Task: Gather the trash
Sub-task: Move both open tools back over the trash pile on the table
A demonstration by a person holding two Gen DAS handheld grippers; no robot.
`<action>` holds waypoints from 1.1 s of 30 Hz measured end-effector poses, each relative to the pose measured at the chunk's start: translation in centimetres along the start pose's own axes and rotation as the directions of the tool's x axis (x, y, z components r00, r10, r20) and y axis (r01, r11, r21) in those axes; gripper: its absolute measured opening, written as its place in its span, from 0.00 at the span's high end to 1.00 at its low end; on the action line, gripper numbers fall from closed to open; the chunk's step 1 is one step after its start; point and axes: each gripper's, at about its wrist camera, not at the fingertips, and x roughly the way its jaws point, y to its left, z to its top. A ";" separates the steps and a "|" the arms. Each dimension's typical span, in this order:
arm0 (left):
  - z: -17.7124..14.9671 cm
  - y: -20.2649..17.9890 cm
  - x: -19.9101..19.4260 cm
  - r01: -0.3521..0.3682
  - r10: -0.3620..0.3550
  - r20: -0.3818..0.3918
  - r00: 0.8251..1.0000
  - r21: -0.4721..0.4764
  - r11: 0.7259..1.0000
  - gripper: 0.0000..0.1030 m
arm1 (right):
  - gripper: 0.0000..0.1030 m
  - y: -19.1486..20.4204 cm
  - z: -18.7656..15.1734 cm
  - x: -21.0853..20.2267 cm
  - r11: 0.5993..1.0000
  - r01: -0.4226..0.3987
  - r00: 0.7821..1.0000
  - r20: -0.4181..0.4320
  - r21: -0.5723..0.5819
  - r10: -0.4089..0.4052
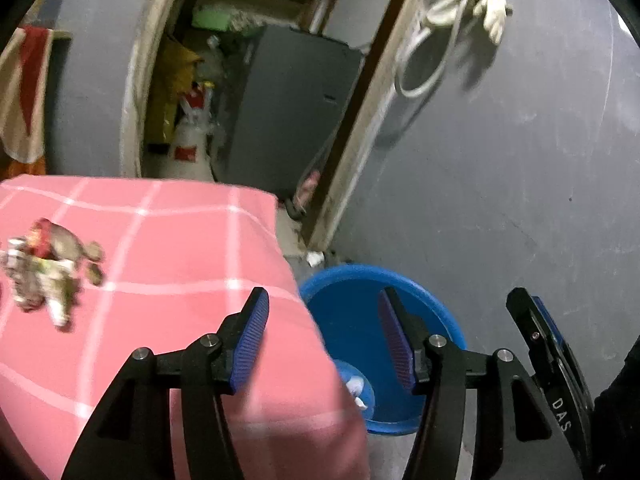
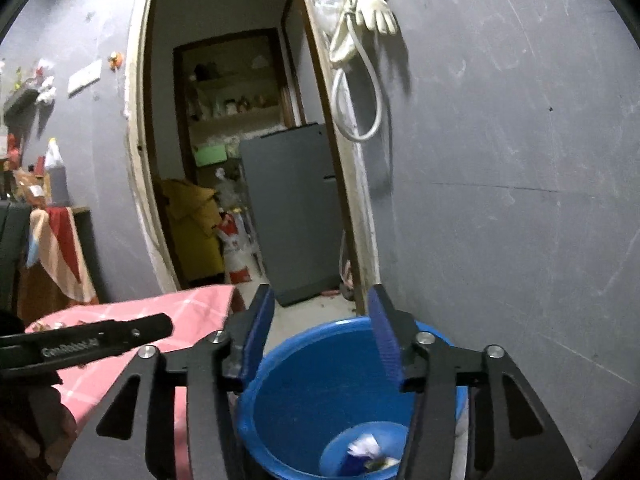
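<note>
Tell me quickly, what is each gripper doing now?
Left gripper: open, holding nothing.
Right gripper: open, empty, above the blue bucket.

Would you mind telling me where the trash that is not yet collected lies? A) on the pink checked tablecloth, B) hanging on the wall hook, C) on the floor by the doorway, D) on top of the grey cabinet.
A: the left wrist view shows a pile of crumpled wrappers lying on the pink checked tablecloth, beside the blue bucket, which already holds some scraps.
</note>
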 end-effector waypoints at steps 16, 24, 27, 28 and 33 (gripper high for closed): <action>0.0 4.9 -12.5 -0.172 0.162 0.361 0.918 -0.006 0.985 0.03 | 0.00 6.1 2.4 -4.6 0.970 -0.228 0.941 0.233 -0.089 0.243; -1.1 8.6 -17.3 -0.269 0.269 0.439 0.858 -0.062 0.961 0.02 | 0.00 10.4 2.7 -5.6 0.932 -0.332 0.903 0.238 -0.142 0.358; -1.7 9.9 -18.8 -0.312 0.310 0.453 0.836 -0.073 0.947 0.02 | 0.00 11.9 2.7 -5.4 0.920 -0.365 0.892 0.228 -0.145 0.390; -1.9 10.3 -19.1 -0.325 0.322 0.456 0.830 -0.075 0.943 0.02 | 0.00 12.5 2.7 -5.4 0.916 -0.373 0.889 0.224 -0.147 0.399; -2.9 13.0 -21.0 -0.388 0.381 0.453 0.806 -0.082 0.918 0.02 | 0.00 15.2 2.0 -4.9 0.902 -0.396 0.883 0.197 -0.173 0.425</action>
